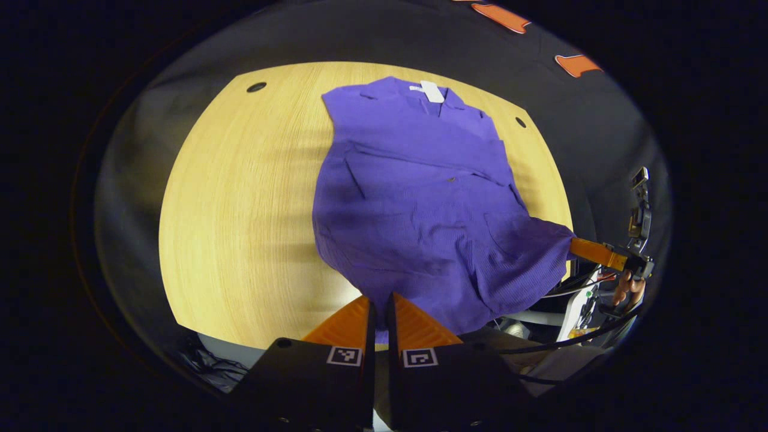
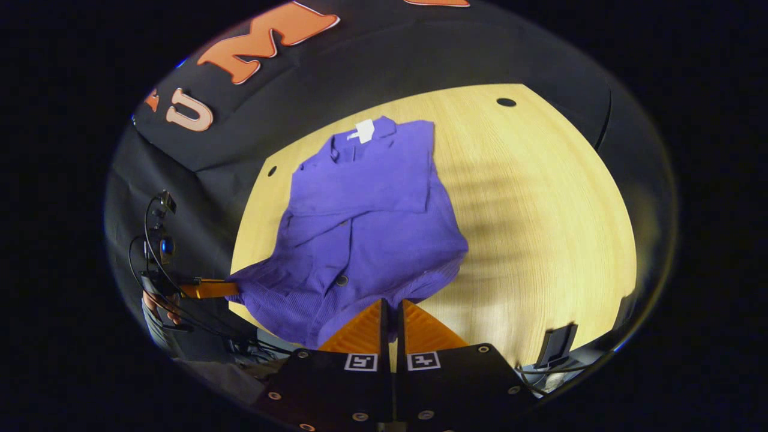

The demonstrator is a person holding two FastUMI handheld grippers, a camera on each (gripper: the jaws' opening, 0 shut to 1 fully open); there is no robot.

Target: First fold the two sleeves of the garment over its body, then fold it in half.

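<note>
Both grippers — left gripper (image 1: 380, 298), right gripper (image 2: 393, 303) — clench the purple garment's (image 1: 414, 198) hem (sleeves already folded), ready to halve it.

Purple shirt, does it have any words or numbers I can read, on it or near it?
White tag at the purple shirt's collar: too small to read.
Square markers on the left tongs and right tongs: patterns, no words.

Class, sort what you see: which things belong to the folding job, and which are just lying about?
Job: shirt, left gripper, right gripper, both shut on the hem.
Lying about: white tag at the collar, table, cables.
</note>
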